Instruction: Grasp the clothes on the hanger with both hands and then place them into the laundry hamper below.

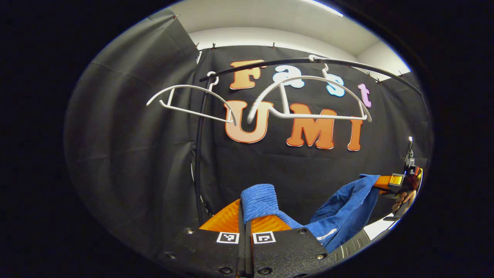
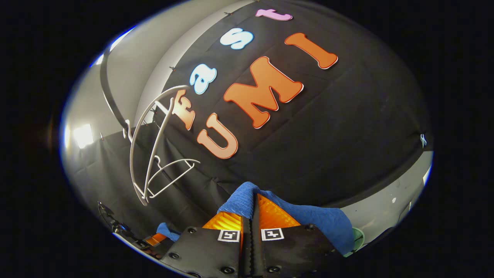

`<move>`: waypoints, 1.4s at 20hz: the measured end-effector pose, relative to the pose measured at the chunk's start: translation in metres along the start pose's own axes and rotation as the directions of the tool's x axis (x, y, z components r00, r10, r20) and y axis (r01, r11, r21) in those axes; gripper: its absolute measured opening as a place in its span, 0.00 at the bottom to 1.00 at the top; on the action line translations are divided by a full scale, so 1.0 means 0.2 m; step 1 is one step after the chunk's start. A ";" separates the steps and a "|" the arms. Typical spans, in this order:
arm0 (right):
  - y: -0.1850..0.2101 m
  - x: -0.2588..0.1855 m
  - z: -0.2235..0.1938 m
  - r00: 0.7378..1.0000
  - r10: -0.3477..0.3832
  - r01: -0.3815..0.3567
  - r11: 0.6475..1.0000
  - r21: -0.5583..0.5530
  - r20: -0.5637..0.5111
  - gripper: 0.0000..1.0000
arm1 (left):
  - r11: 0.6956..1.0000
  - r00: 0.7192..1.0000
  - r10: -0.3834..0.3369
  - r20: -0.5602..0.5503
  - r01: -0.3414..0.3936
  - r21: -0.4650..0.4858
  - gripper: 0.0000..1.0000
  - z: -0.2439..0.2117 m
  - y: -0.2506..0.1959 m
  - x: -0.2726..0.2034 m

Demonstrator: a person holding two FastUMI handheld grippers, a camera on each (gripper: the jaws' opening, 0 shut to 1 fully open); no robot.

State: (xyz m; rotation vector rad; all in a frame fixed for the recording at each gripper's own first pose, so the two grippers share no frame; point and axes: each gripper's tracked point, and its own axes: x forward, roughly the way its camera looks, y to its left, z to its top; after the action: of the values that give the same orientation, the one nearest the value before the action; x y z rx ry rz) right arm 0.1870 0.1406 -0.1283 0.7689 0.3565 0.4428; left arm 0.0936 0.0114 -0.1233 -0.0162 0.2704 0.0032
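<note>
Black cloth (image 1: pixel 135 146) is hanging as the booth's wall on the far side and the left, sagging in soft folds, with a white ceiling (image 1: pixel 270 19) above it and a light strip glowing near the top right. A dark curved rail (image 1: pixel 347 63) is running across in front of the cloth, and a thin black pole (image 1: pixel 198 154) is standing at its left end. Two white hangers are hanging from the rail: the left hanger (image 1: pixel 189 102) near the pole, the right hanger (image 1: pixel 308 96) further along; both are bare.

In the left gripper view, the left gripper (image 1: pixel 247 227) is pinching a fold of the blue garment (image 1: pixel 347 208), its orange fingers (image 1: pixel 225 218) pressed together with cloth bulging above them. The garment is sagging to the right between the two tools, below the hangers and off them. At the right edge, the right gripper (image 1: pixel 380 184) is holding the garment's other end, a hand (image 1: pixel 405 199) behind it.

In the right gripper view, the right gripper (image 2: pixel 251 216) is clamping blue cloth (image 2: pixel 320 222) between its fingers, the cloth draping down to the right. A pale green rim (image 2: pixel 359 237) is peeking out beyond it, too little to identify. The left gripper (image 2: pixel 156 238) is showing low on the left.
</note>
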 end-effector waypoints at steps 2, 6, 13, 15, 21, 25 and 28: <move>0.01 -0.02 -0.04 1.000 -0.008 0.008 0.999 -0.045 -0.009 0.07 | 1.000 1.000 -0.020 0.003 0.020 0.008 0.00 0.01 -0.08 -0.01; 0.02 -0.06 -0.13 0.999 -0.024 0.021 0.996 -0.088 -0.035 0.07 | 0.997 0.998 -0.062 0.001 0.062 0.044 0.00 -0.03 -0.26 0.00; -0.07 -0.12 -0.34 0.995 -0.071 0.061 0.987 -0.148 -0.064 0.07 | 0.990 0.989 -0.135 -0.057 0.137 0.034 0.00 -0.24 -0.58 0.04; -0.14 -0.13 -0.41 0.993 -0.089 0.078 0.987 -0.144 -0.072 0.07 | 0.988 0.986 -0.147 -0.080 0.151 0.036 0.00 -0.31 -0.64 0.06; -0.36 -0.17 -0.58 0.984 -0.152 0.138 0.980 -0.140 -0.091 0.07 | 0.988 0.979 -0.147 -0.141 0.151 0.019 0.00 -0.59 -0.75 0.12; -0.52 -0.17 -0.75 0.969 -0.216 0.194 0.966 -0.172 -0.116 0.07 | 0.988 0.970 -0.142 -0.196 0.151 0.032 0.00 -0.81 -0.80 0.15; -0.65 -0.16 -0.86 0.958 -0.251 0.225 0.958 -0.180 -0.136 0.07 | 0.988 0.958 -0.143 -0.248 0.154 0.022 0.00 -0.98 -0.79 0.18</move>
State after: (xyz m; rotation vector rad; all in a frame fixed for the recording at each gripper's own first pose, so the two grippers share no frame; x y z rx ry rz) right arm 0.1121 0.1422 -0.3326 0.5245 0.5477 0.3004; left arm 0.0773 -0.1505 -0.3204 0.0043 0.5167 -0.1550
